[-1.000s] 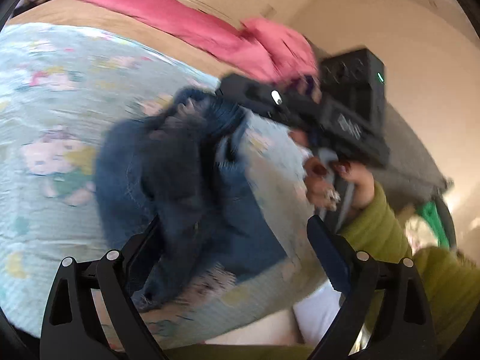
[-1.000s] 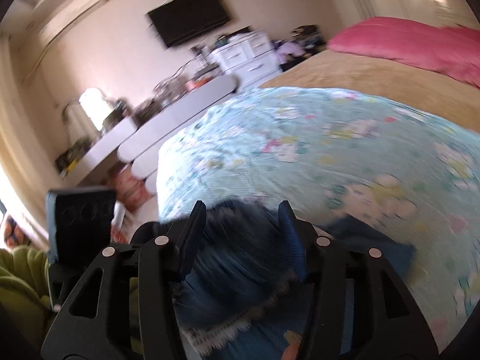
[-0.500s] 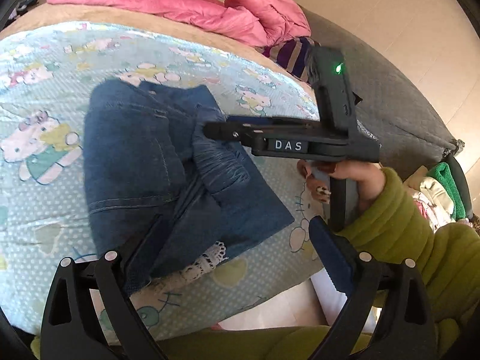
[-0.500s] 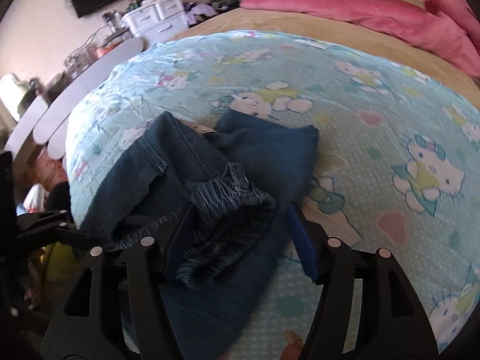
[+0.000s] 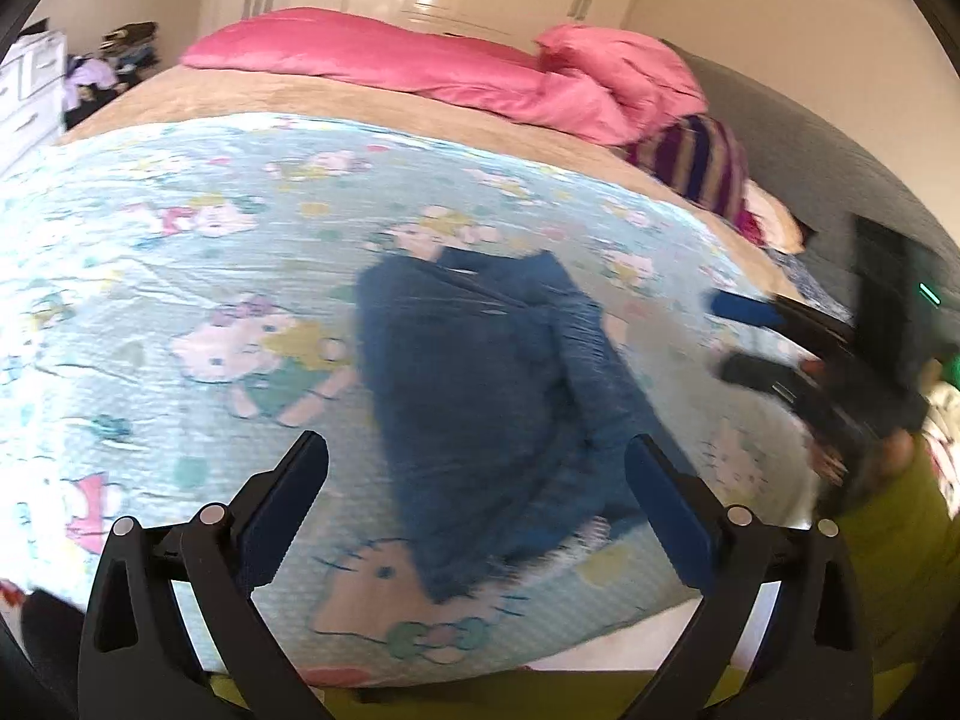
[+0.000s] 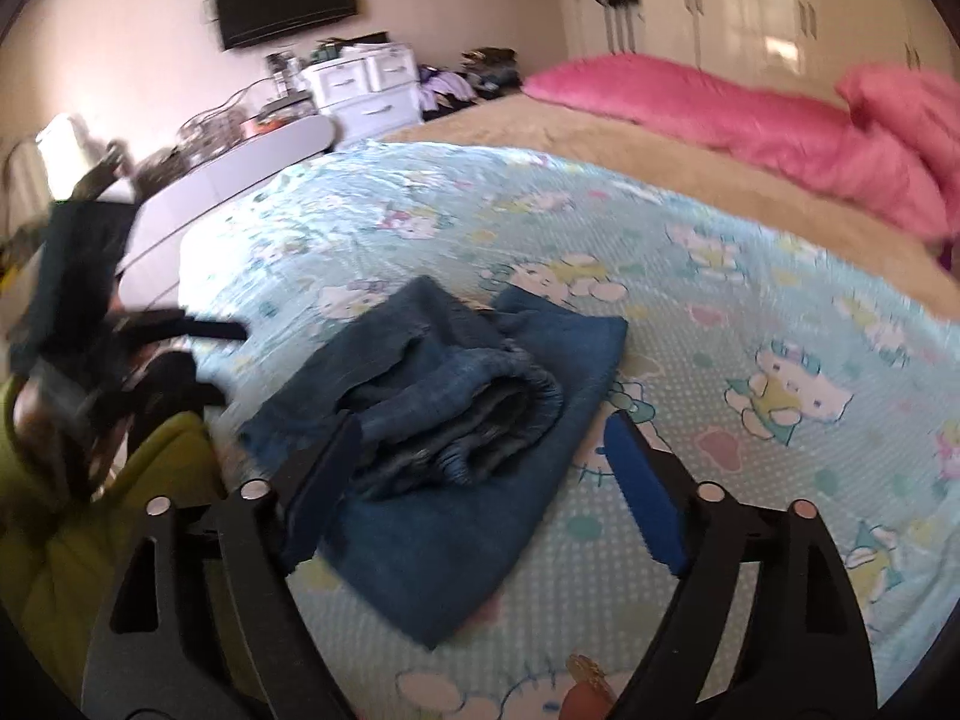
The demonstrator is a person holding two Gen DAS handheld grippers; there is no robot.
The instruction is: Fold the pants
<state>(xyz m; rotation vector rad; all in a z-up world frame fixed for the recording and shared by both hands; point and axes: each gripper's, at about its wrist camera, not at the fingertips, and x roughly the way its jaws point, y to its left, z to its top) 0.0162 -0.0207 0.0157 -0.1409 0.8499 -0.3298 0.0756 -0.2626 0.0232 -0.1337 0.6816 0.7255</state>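
Denim pants (image 6: 456, 414) lie folded in a compact bundle on the bedspread (image 6: 750, 312). Left gripper (image 5: 477, 468) and right gripper (image 6: 483, 450) are both wide apart, holding nothing. Folding appears complete; at most, tidying remains.

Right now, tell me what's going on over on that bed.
A person holding a gripper in each hand is folding jeans on the cartoon-print blanket. The jeans lie bundled near the bed's edge, waistband rolled on top. Neither gripper grips anything: the left gripper and right gripper both hover above the jeans with jaws open. A pink duvet lies at the far end.
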